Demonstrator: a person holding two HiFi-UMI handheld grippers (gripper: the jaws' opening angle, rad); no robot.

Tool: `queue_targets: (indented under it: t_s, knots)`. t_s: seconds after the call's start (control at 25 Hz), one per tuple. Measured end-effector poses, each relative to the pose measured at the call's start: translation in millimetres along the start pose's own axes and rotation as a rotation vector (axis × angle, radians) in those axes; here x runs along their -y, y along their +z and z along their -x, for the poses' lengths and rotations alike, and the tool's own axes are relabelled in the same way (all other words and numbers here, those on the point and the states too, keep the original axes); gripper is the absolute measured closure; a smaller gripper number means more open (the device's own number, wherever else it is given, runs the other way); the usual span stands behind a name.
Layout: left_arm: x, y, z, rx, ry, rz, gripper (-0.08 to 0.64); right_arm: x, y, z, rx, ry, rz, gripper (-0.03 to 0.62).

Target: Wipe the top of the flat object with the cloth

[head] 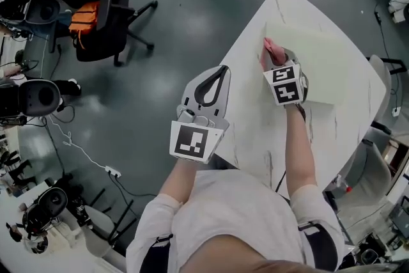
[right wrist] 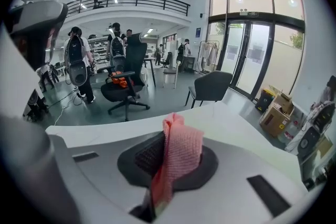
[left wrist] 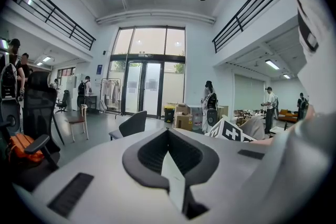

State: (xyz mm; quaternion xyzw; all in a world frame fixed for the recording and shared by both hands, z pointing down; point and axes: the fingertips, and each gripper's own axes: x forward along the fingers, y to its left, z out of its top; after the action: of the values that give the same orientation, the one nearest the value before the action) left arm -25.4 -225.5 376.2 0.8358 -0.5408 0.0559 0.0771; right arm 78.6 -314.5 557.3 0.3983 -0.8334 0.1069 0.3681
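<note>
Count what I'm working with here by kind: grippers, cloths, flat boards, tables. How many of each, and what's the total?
Grippers: 2, the left gripper, holding nothing, and the right gripper
Pink cloth: 1, held in the right gripper
Flat board: 1, lying on the table
White table: 1
Total: 5

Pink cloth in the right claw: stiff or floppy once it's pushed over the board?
Probably floppy: the cloth folds and sags in the right claw rather than holding a shape. Its open knit looks light and likely grippy, not slippery. Pushed across the board, the free end may bunch or fold under.
</note>
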Motion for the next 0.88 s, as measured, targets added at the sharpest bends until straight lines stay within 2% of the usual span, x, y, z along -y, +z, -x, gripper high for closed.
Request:
queue_targets:
  t_s: [0.36, 0.56, 0.88]
  knots:
    - [11, 3, 8, 0.011, -0.014, -0.013, 0.545, -22, -20, 24, 0.001, 0.015, -0.029, 0.561]
    - [23, 3, 11, 0.014, -0.02, -0.02, 0.545, -31, -28, 36, -0.002, 0.023, -0.01, 0.561]
    - [45, 4, 10, 0.009, -0.033, -0.034, 0.545, -5, -46, 48, -0.013, -0.021, 0.001, 0.561]
